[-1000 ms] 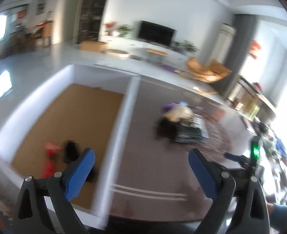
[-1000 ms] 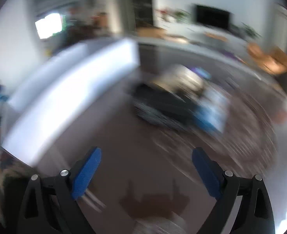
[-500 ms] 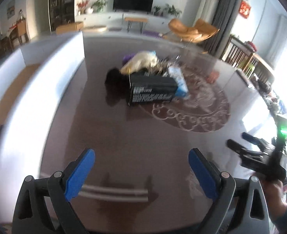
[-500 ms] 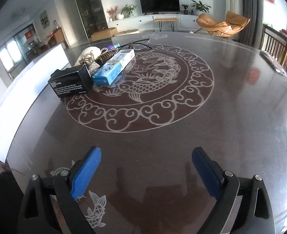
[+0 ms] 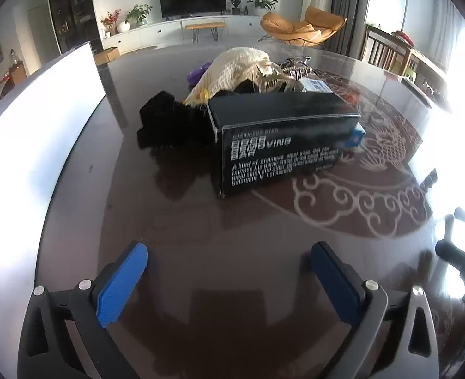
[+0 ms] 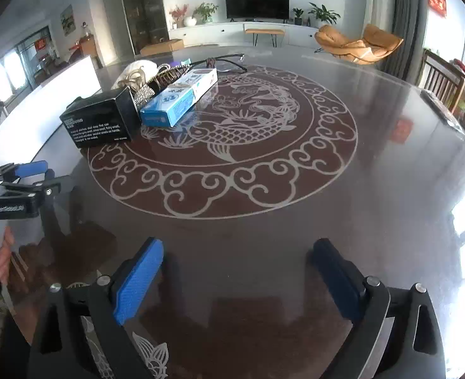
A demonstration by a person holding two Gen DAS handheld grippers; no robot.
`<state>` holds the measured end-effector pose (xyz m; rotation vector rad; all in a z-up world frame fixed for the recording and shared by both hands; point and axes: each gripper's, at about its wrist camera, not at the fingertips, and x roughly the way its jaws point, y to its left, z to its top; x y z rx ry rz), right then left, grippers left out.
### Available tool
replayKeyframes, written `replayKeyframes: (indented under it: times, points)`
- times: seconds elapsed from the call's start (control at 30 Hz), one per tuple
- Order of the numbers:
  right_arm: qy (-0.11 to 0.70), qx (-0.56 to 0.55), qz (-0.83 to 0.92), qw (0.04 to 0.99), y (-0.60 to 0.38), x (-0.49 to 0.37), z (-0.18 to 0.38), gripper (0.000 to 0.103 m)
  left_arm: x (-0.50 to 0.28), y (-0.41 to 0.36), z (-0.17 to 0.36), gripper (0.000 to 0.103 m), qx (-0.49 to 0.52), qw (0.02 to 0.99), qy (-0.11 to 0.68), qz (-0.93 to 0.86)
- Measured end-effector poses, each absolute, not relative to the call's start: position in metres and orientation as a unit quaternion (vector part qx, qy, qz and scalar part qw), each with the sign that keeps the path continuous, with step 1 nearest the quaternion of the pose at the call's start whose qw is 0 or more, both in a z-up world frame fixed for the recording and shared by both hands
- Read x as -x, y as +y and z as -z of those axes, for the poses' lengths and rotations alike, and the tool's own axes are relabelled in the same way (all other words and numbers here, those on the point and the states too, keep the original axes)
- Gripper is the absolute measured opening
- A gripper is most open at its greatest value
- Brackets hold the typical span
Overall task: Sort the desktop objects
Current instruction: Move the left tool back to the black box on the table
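Black TV [image 6: 257,0] on white wall, orange lounge chair [image 6: 359,44] right, bright window glare [image 5: 460,72].

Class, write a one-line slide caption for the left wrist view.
Left claw, opening and empty, faces a black box fronting a pile on the dark table.

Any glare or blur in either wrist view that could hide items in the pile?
Left wrist: window glare blows out the right edge; black box text is sharp, black cloth dark, detail lost. Right wrist: sharp, glare only at the right edge; blue box clear; table reflective. Fisheye bends both.
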<state>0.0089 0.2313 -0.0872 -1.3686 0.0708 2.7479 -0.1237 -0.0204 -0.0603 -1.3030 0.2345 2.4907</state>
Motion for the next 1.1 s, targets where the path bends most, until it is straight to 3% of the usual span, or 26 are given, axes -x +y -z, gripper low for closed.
replayKeyframes:
  times: [0.3, 0.8, 1.1]
  points:
    - [0.012, 0.456, -0.889, 0.034, 0.229, -0.005, 0.09, 0.103, 0.124, -0.021, 0.062, 0.103, 0.455, 0.161, 0.082, -0.872]
    - [0.011, 0.457, -0.888, 0.04, 0.227, -0.001, 0.091, 0.103, 0.136, -0.004, 0.064, 0.103, 0.45, 0.152, 0.076, -0.877]
    - [0.031, 0.46, -0.884, 0.078, 0.216, 0.053, 0.092, 0.103, 0.168, 0.026, 0.062, 0.103, 0.45, 0.155, 0.078, -0.876]
